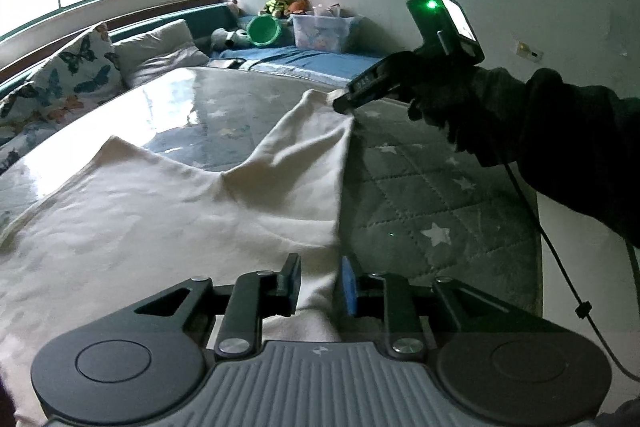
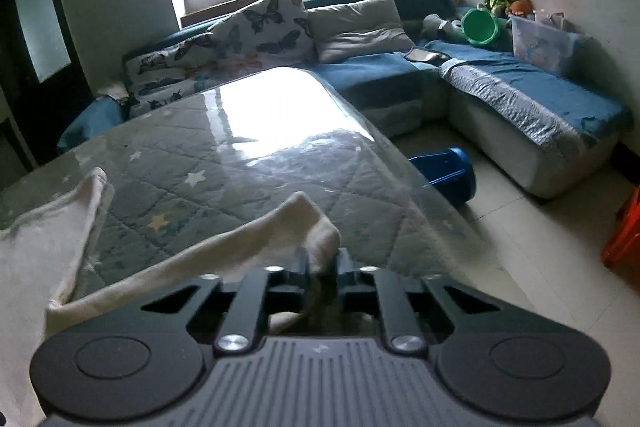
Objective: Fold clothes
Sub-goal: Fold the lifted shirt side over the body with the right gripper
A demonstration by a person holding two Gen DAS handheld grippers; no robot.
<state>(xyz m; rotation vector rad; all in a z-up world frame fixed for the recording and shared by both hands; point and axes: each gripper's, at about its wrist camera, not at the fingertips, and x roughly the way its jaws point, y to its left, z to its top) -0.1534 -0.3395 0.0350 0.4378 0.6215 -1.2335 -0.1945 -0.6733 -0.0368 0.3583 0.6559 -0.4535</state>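
- A cream garment [image 1: 168, 203] lies spread on the quilted, star-patterned worktop [image 1: 432, 187], one corner lifted.
- The left hand-held gripper [image 1: 320, 283] pinches the garment's near edge between its fingers.
- The right hand-held gripper [image 2: 323, 263] is pressed together on the raised far corner.
- A blue sofa [image 2: 520, 87] stands behind the worktop.
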